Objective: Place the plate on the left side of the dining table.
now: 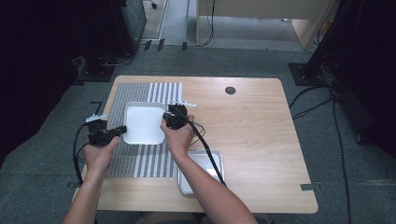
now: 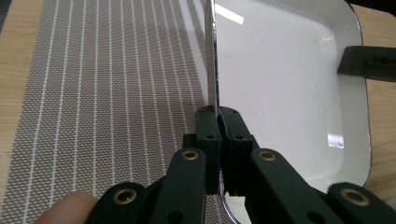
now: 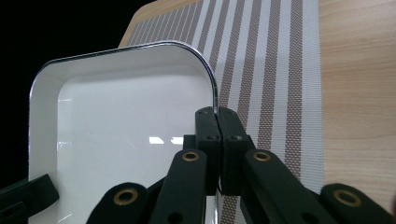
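- No text, label, brand, number or sign could be read in any of the three views.
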`<move>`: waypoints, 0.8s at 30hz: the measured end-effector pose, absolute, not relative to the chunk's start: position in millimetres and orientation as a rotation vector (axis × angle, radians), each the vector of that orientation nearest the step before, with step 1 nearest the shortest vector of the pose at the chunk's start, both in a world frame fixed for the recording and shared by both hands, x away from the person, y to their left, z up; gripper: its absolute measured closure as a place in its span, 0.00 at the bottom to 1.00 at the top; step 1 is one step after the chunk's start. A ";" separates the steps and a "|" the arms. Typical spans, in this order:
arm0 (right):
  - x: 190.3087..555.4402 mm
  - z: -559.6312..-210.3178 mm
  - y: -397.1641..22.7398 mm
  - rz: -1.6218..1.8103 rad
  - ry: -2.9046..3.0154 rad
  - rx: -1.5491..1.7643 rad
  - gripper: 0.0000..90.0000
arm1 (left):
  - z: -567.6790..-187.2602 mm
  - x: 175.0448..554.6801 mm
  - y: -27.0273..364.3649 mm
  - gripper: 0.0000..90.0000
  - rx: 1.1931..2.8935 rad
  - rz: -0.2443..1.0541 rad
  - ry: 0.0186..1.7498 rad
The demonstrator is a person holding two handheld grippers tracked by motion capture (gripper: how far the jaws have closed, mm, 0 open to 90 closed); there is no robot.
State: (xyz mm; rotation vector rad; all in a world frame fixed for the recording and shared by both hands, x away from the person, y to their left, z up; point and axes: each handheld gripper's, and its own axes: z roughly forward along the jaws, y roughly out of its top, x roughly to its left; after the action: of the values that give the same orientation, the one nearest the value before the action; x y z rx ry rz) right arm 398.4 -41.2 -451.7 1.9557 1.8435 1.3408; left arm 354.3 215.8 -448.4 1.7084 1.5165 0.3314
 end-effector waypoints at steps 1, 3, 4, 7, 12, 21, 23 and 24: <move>400.5 -453.1 -39.2 1.337 1.840 1.971 1.00 | -449.8 356.9 217.3 0.98 1.705 0.328 1.525; 404.6 -456.4 -35.4 1.324 1.841 1.984 1.00 | -452.9 362.2 219.4 0.98 1.713 0.323 1.539; 406.6 -458.2 -33.6 1.318 1.840 1.985 1.00 | -454.7 365.0 219.8 0.99 1.717 0.325 1.545; 413.4 -464.5 -29.7 1.293 1.838 1.999 1.00 | -460.9 373.3 221.0 0.99 1.725 0.320 1.565; 426.6 -477.4 -24.8 1.252 1.839 2.028 1.00 | -470.3 387.0 220.2 0.99 1.747 0.322 1.597; 443.2 -491.7 -15.4 1.225 1.863 2.035 0.99 | -484.3 401.0 228.4 0.99 1.724 0.276 1.656; 445.7 -493.6 -14.3 1.228 1.866 2.035 0.99 | -484.2 403.8 228.7 0.99 1.727 0.279 1.662; 446.9 -494.7 -14.0 1.234 1.862 2.036 0.99 | -484.0 405.3 228.3 0.99 1.735 0.283 1.662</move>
State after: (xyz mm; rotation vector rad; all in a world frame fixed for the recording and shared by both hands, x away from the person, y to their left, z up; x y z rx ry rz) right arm 446.9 -14.0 -494.7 2.0361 1.8615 1.2341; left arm 405.3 228.3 -484.0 1.7351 1.6617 0.2829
